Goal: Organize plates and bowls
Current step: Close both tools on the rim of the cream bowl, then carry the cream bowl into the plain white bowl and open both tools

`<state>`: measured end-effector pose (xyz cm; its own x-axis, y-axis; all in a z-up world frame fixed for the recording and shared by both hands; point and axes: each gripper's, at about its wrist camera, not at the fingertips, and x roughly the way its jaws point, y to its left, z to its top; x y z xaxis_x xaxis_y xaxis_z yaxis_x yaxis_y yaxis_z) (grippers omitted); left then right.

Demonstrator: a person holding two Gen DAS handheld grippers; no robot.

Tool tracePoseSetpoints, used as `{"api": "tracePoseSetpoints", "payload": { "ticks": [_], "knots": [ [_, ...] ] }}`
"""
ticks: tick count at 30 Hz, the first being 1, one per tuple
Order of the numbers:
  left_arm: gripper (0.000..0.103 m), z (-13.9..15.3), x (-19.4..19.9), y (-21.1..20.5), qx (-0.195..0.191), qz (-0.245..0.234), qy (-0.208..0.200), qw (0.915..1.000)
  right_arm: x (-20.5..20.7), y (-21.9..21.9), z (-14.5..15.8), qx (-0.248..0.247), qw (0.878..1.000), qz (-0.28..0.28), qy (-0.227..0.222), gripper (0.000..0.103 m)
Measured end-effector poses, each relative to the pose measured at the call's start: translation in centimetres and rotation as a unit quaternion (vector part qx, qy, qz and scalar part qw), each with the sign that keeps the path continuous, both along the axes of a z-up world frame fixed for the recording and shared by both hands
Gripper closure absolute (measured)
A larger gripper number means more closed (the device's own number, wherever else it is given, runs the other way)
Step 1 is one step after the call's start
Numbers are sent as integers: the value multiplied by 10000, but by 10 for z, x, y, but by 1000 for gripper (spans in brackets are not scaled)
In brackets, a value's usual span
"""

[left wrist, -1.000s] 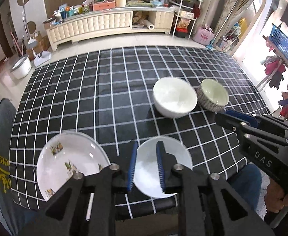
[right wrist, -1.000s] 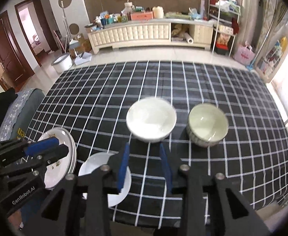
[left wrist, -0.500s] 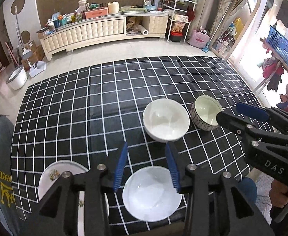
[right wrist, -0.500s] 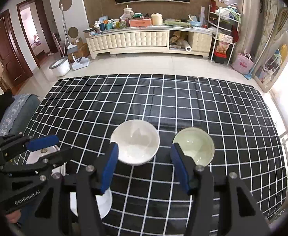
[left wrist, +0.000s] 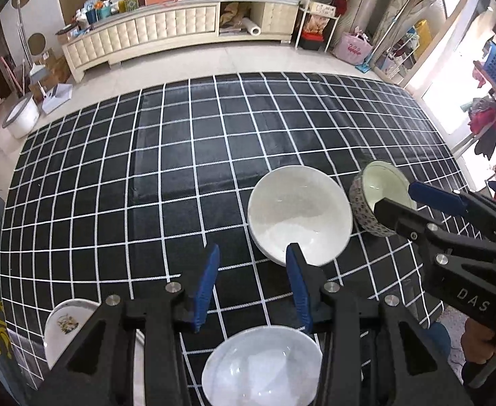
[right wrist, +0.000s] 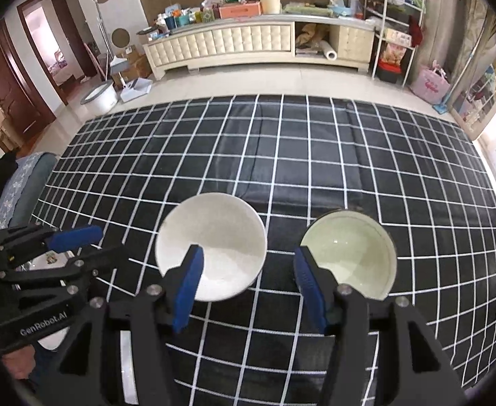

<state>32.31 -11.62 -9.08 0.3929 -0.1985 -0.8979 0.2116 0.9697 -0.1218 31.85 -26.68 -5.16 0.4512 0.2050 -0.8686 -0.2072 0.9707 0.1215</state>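
Bowls sit toward the tablecloth's [left wrist: 180, 176] near right edge. Left gripper [left wrist: 253, 280] jaws apart, empty, white bowl [left wrist: 298, 216] just beyond them; right gripper [right wrist: 248, 284] jaws apart, empty, between white bowl and patterned bowl [right wrist: 349, 257].

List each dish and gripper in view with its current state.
White bowl: upright, empty, on the checked cloth.
Patterned bowl: upright, empty, beside the white bowl.
Small white plate: flat at the near edge, empty.
Decorated plate: flat, partly hidden.
Left gripper: open, holding nothing.
Right gripper: open, holding nothing.
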Motion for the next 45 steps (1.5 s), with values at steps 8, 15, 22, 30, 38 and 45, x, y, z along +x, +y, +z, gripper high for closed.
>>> {"api": "tracePoseSetpoints", "payload": {
  "ticks": [8, 15, 22, 30, 38, 45],
  "knots": [
    [65, -23, 23, -5, 51, 15, 195, 9998, 17, 3, -22, -60, 9997, 130, 184, 46],
    [65, -43, 41, -6, -6, 27, 474, 9989, 30, 2, -46, -154, 9984, 158, 524, 63],
    [66, -56, 48, -9, 38, -2, 602, 9982, 35, 3, -59, -97, 9977, 208, 641, 73],
    [85, -70, 52, -19, 32, -88, 683, 9976, 33, 5, -68, -111, 9978, 70, 647, 85],
    [90, -76, 50, -31, 259, -99, 682, 9973, 24, 1, -63, -50, 9982, -107, 594, 89],
    [92, -55, 26, -30, 211, -76, 563, 9982, 0, 0, -32, 248, 9986, -284, 367, 89]
  ]
}}
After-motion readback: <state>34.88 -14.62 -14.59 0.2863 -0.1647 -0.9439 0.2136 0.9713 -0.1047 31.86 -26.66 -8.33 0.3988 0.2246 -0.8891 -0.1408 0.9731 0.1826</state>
